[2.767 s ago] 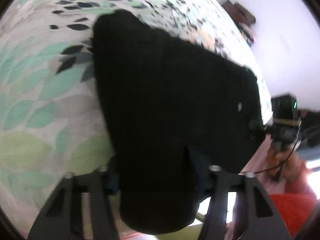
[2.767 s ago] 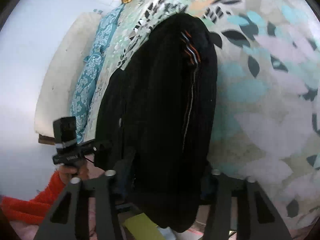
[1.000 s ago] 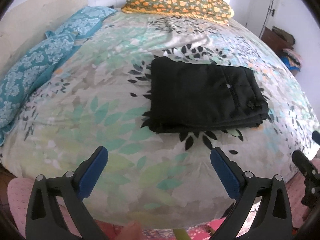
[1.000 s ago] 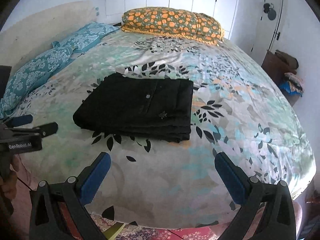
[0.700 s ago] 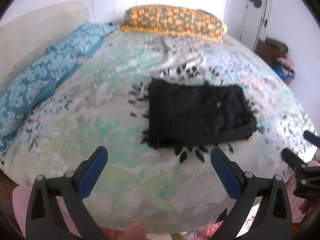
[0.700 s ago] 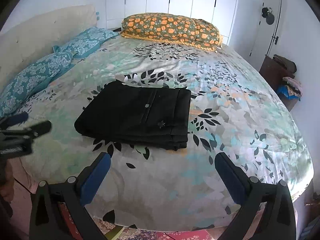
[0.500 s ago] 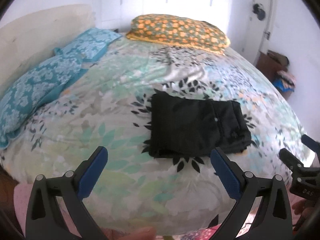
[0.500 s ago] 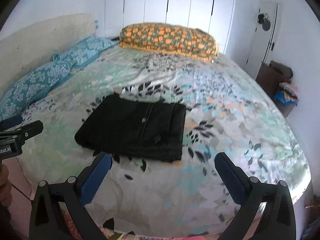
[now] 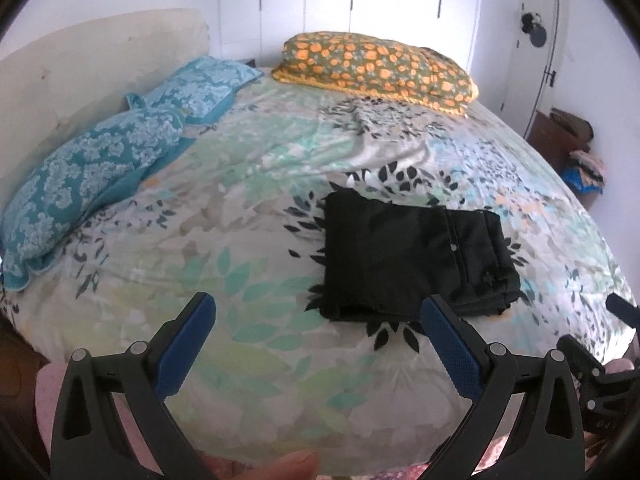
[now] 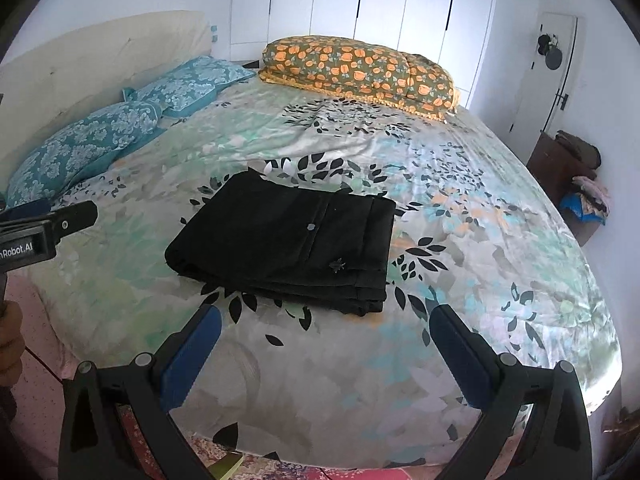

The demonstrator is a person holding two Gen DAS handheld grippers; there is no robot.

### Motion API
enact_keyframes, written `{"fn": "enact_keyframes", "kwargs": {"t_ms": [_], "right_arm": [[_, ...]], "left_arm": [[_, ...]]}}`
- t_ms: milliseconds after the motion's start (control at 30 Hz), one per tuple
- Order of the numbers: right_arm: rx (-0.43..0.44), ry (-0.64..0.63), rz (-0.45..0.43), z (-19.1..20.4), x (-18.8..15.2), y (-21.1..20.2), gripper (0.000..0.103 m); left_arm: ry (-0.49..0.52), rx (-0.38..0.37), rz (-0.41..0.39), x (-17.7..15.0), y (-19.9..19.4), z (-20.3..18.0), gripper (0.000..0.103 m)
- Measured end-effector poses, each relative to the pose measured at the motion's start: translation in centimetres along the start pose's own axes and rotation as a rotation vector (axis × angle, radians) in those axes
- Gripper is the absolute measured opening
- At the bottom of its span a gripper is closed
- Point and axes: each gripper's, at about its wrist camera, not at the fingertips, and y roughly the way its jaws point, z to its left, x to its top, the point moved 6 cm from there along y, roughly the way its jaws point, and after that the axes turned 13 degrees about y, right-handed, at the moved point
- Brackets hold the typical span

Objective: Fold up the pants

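Lying folded into one flat black rectangle, the pants (image 9: 416,264) rest on the bed (image 9: 256,240), a single button showing on the top layer. Counted: one pair of pants, two grippers, two blue pillows (image 10: 100,140) and one orange-flowered cushion (image 10: 360,68). The left gripper (image 9: 316,328) is spread wide and holds nothing; the pants sit at about 1 o'clock from it, apart from both fingers, though the right fingertip overlaps the near edge of the pants in that view. The right gripper (image 10: 324,332) is likewise wide and empty, with the pants at 11 o'clock ahead of it, clear of its blue pads (image 10: 192,356). In the right wrist view the left gripper shows at 9 o'clock, off the bed's edge, with a hand (image 10: 10,344) below it. The bed wears a leaf-print cover in pale green, grey and black. Both pillows lie at 10 o'clock along a cream headboard (image 10: 100,52), the cushion at 12 o'clock on the far side. White wardrobe doors (image 10: 380,8) fill the wall behind, and a dark cabinet (image 10: 560,172) piled with clothes stands at 3 o'clock beside a white door (image 10: 552,72).
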Motion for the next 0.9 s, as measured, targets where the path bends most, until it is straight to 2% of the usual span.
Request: {"fn": "enact_keyframes", "kwargs": {"t_ms": [300, 400, 533, 667, 700, 767, 867, 900], "right_arm": [[-0.002, -0.027, 0.008, 0.5, -0.2, -0.1, 0.103], [-0.009, -0.026, 0.002, 0.3, -0.1, -0.1, 0.103], [-0.020, -0.020, -0.006, -0.2, 0.1, -0.3, 0.103], [-0.021, -0.024, -0.013, -0.4, 0.5, -0.5, 0.103], [-0.023, -0.031, -0.021, -0.4, 0.7, -0.7, 0.103], [-0.031, -0.040, -0.038, -0.6, 1.2, -1.1, 0.103], [-0.041, -0.045, -0.067, -0.9, 2.4, -1.8, 0.103], [-0.042, -0.043, -0.073, -1.0, 2.7, -2.0, 0.103]], "left_arm": [[0.081, -0.008, 0.035, -1.0, 0.7, -1.8, 0.102], [0.081, -0.020, 0.051, -1.0, 0.8, -2.1, 0.102], [0.054, -0.035, 0.017, -0.3, 0.0, -1.5, 0.103], [0.082, 0.052, -0.062, 2.2, -2.0, -0.1, 0.103], [0.091, 0.068, -0.061, 2.8, -2.2, 0.1, 0.103], [0.094, 0.136, -0.096, 4.5, -3.2, 1.1, 0.103], [0.198, 0.247, -0.194, 6.0, -4.9, 1.1, 0.103], [0.226, 0.281, -0.201, 6.0, -5.2, 1.0, 0.103]]}}
